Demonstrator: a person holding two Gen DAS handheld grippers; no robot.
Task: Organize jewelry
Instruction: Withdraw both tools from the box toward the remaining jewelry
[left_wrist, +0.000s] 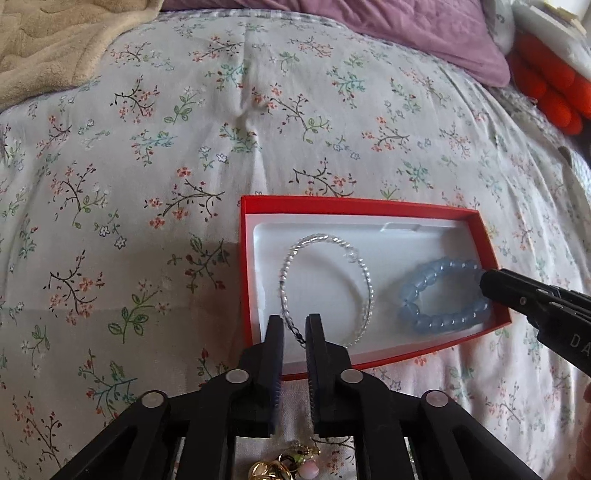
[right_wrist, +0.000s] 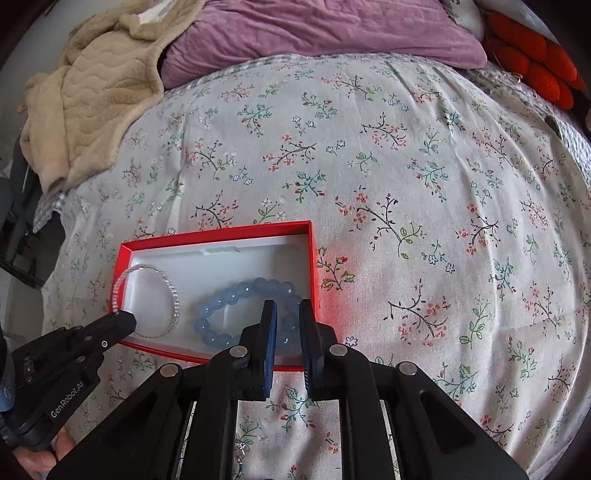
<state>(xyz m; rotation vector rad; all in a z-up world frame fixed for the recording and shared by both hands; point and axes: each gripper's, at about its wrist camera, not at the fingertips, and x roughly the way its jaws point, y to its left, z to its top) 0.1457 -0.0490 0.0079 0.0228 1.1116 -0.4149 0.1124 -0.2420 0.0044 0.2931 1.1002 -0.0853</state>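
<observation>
A red box (left_wrist: 243, 280) with a white insert lies on the floral bedspread. Inside it are a clear bead bracelet (left_wrist: 364, 273) on the left and a blue bead bracelet (left_wrist: 424, 284) on the right. My left gripper (left_wrist: 294, 326) hangs over the box's near edge. Its jaws stand slightly apart, and only the clear bracelet's thin dark cord lies in the gap, not pressed. My right gripper (right_wrist: 288, 315) is shut on the near right beads of the blue bracelet (right_wrist: 229, 297), which rests in the box (right_wrist: 218, 233). The right gripper (left_wrist: 487, 285) also shows from the side, as does the left gripper (right_wrist: 125, 321) beside the clear bracelet (right_wrist: 173, 295).
More jewellery lies on the bedspread (left_wrist: 147, 147) under my grippers: gold and pink pieces (left_wrist: 273, 469) and a silver piece (right_wrist: 240, 452). A beige blanket (right_wrist: 92, 96) and purple pillow (right_wrist: 314, 29) lie at the far end, with orange cushions (right_wrist: 535, 66) at the far right.
</observation>
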